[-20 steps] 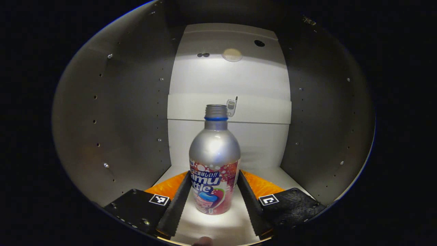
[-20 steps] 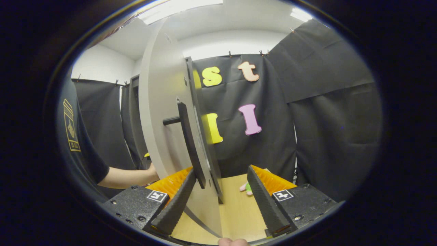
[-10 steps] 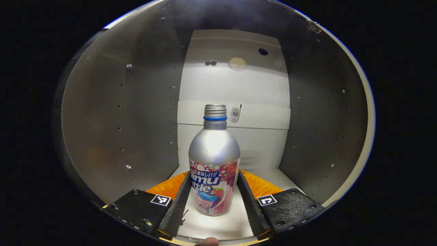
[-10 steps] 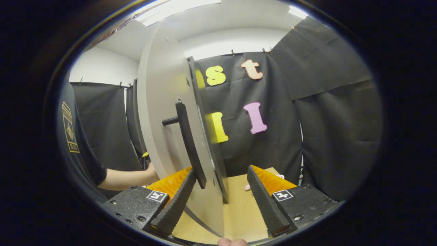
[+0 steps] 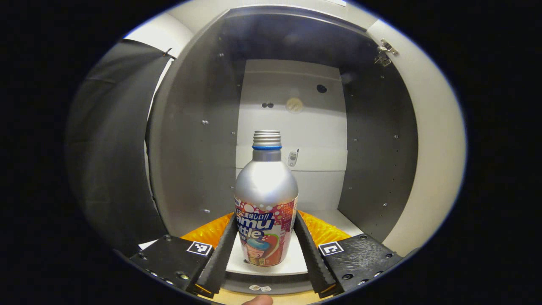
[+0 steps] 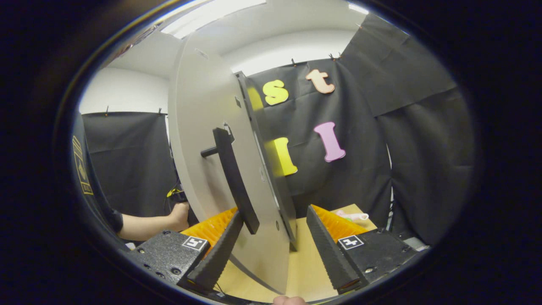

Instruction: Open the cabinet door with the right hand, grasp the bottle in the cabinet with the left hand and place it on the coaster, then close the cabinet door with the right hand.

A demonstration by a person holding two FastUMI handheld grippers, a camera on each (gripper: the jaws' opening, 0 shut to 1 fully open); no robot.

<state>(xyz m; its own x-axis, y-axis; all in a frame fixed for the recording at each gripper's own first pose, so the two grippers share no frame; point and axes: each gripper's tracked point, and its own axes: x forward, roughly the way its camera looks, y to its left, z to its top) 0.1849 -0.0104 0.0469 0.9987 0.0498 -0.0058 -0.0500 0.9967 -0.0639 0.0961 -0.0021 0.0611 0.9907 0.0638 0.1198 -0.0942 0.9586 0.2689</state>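
One step done: cabinet door (image 6: pixel 203 169) open. Left tool (image 5: pixel 266 250) clamped on bottle (image 5: pixel 266 203); coaster placement, closing left. Right tool (image 6: pixel 275 250) spread wide, straddling door edge.

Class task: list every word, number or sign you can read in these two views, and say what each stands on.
On the bottle label: large lettering, cut off at the left gripper; no whole word reads, and the small print is too tiny.
On the person's shirt: yellow emblem, too small to read.
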